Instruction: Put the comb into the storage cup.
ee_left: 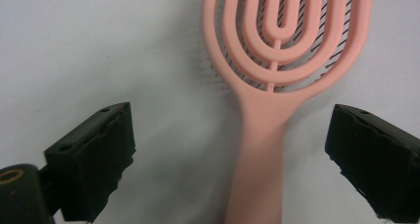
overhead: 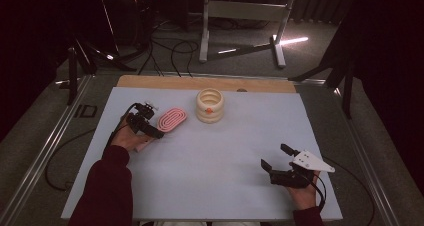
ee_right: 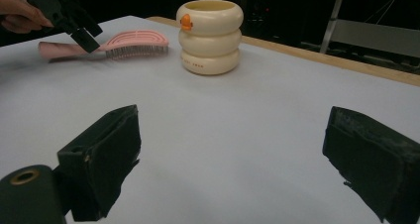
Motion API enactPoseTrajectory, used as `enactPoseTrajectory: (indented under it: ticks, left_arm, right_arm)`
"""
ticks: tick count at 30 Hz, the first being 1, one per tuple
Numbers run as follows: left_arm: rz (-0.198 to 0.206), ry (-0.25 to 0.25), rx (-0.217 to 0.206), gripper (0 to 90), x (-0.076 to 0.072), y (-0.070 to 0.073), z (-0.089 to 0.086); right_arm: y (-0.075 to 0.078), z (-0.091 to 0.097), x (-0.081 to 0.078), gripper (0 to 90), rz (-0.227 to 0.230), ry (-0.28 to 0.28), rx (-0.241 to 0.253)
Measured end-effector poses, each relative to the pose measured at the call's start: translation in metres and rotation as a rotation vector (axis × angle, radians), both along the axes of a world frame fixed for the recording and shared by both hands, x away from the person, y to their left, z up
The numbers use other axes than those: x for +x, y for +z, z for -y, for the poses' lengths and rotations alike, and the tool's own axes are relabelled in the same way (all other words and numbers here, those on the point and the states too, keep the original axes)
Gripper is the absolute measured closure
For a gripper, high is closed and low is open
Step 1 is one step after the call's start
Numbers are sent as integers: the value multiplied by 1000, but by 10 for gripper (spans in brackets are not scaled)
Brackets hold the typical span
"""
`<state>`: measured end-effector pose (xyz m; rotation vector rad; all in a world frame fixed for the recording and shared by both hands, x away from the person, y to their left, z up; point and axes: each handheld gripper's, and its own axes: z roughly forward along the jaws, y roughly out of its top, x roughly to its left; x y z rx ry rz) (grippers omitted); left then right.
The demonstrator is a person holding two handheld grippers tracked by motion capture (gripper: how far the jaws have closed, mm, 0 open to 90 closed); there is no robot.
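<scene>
My bench (overhead: 215,156) is covered by a pale grey-blue sheet, with a strip of bare wood (overhead: 150,81) showing along its far edge. Room beyond is dark: grey floor, loose black cables (overhead: 170,48), a white metal frame on feet (overhead: 240,16) at the back, a bright streak of light (overhead: 292,40) on the floor beside it. Metal rails run along both sides of the bench. Pink hairbrush (ee_left: 277,85) lies flat on the sheet at far left, bristles down, handle pointing back toward my left hand (overhead: 131,138). Left gripper (overhead: 150,126) sits over the handle; in the left gripper view its fingers (ee_left: 94,159) stand wide on either side of the handle, not touching it. Right gripper (overhead: 276,158) rests near the front right of the bench, well apart from the brush, fingers (ee_right: 99,159) wide with only bare sheet between them. Cream ribbed cup (ee_right: 210,35), stacked-ring shape, stands upright just right of the brush head, with a small orange mark near the rim. There's a faint line of print low on the cup, too small to read.
</scene>
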<state>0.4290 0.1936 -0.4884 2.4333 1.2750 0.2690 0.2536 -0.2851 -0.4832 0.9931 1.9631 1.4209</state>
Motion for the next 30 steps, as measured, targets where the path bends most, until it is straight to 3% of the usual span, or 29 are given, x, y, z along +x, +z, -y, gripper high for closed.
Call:
enactPoseTrajectory:
  ticks: [7,19,30]
  left_arm:
    - [-19,0,14,174,3,-4,4]
    - [-79,-67,20,471,3,-7,9]
    - [-102,-91,69,601,5,-6,15]
  right_arm:
    - [0,0,0,79,-1,3,-3]
    - [-1,0,0,79,-3,4,1]
    - [-1,-1,0,79,-5,5,-2]
